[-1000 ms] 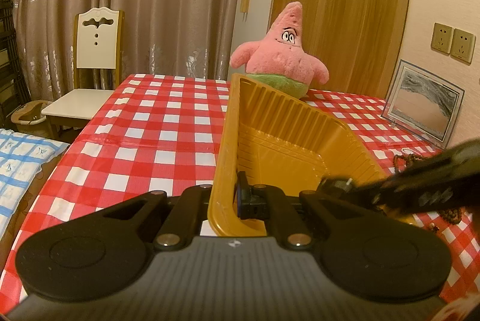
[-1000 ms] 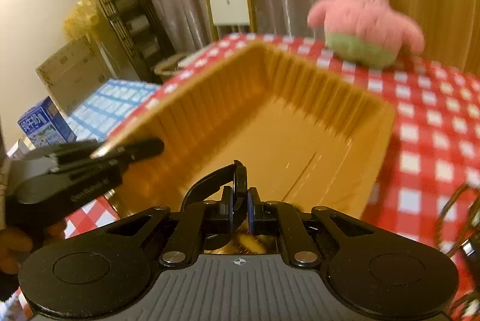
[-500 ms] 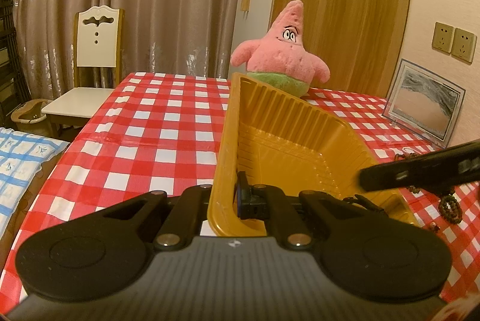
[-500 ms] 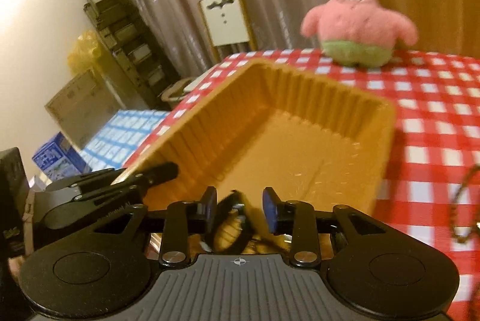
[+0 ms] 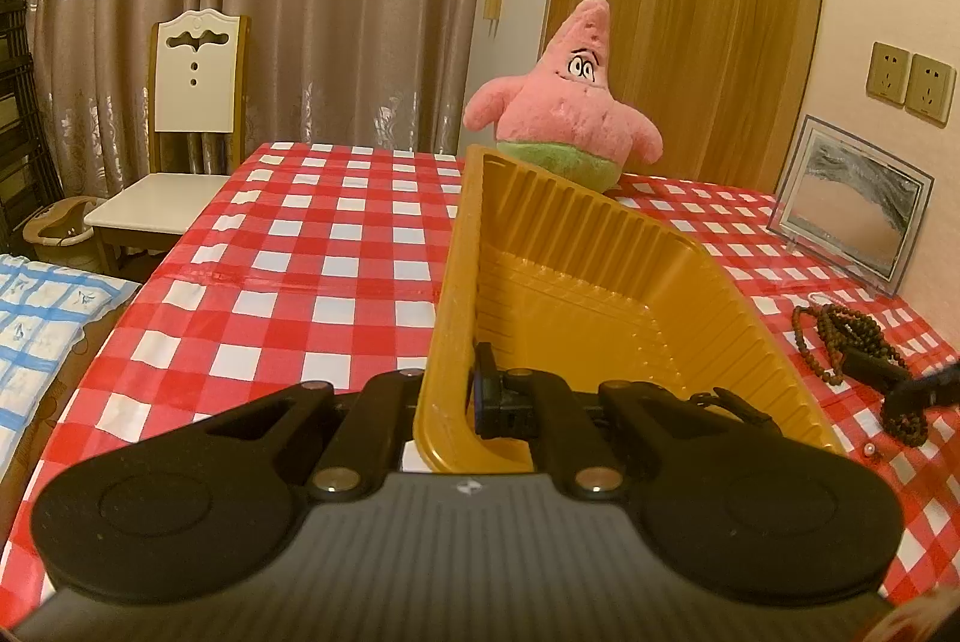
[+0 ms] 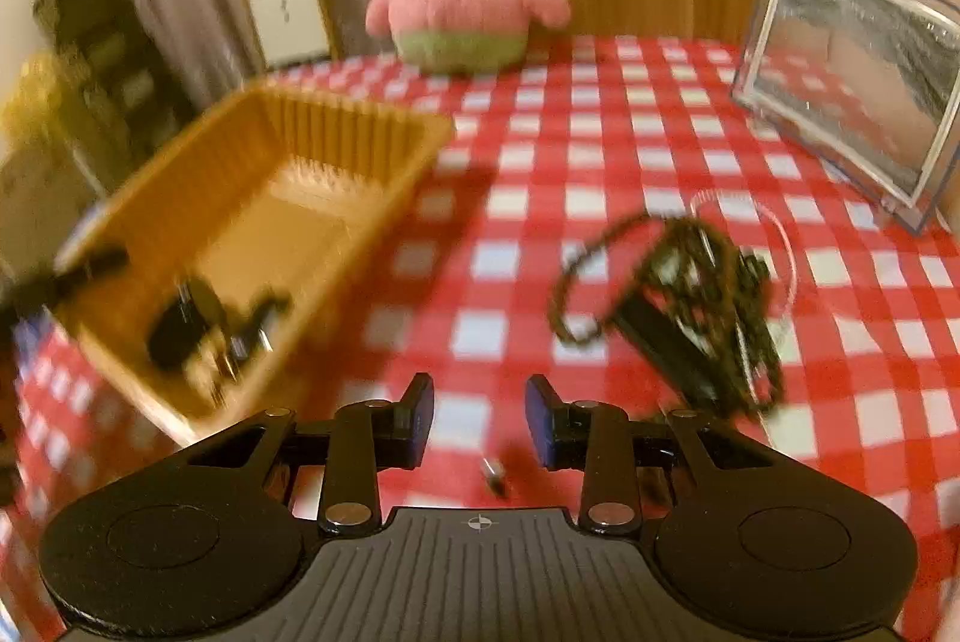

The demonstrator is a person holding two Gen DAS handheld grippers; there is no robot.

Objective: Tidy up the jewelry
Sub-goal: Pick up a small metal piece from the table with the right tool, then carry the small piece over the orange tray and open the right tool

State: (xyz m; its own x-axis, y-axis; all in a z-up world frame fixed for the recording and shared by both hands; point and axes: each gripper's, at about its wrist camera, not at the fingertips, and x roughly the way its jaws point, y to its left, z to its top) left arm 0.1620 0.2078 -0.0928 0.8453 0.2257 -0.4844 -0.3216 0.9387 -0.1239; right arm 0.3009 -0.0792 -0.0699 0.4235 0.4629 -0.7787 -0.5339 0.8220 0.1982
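Right wrist view: right gripper [image 6: 478, 421] spread; left gripper [image 5: 474, 396] pinches tray [image 5: 600, 282] rim. Beads [image 6: 708, 294] limp, tangled; grasp bunched middle.

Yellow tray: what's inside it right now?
In the blurred right wrist view, dark jewelry lies at the near end of the yellow tray; pieces can't be told apart. In the left view, the left gripper clamping its wall hides that end.

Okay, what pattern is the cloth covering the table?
Red-and-white checks on the plastic tablecloth, clearest in the left wrist view.
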